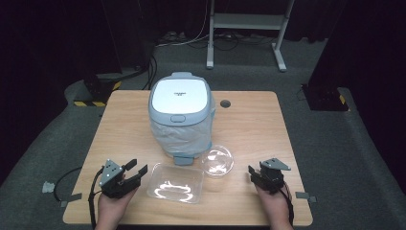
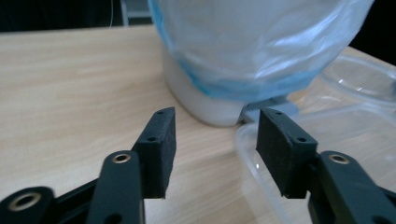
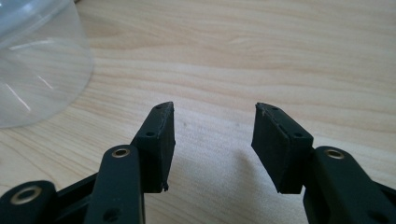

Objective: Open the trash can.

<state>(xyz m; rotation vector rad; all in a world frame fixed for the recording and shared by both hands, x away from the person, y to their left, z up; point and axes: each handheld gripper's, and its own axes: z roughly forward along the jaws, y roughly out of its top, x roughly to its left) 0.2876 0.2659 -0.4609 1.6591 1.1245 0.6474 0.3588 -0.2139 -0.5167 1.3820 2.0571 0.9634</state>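
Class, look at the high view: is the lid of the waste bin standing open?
No: the bin's white lid lies flat and closed on top of the waste bin.

Clear rectangular tray (image 1: 175,183) – clear round bowl (image 1: 218,161) – upright, adjacent.

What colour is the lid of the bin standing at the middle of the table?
The bin lid has a white top panel with a pale blue-grey rim. It shows best in the high view.
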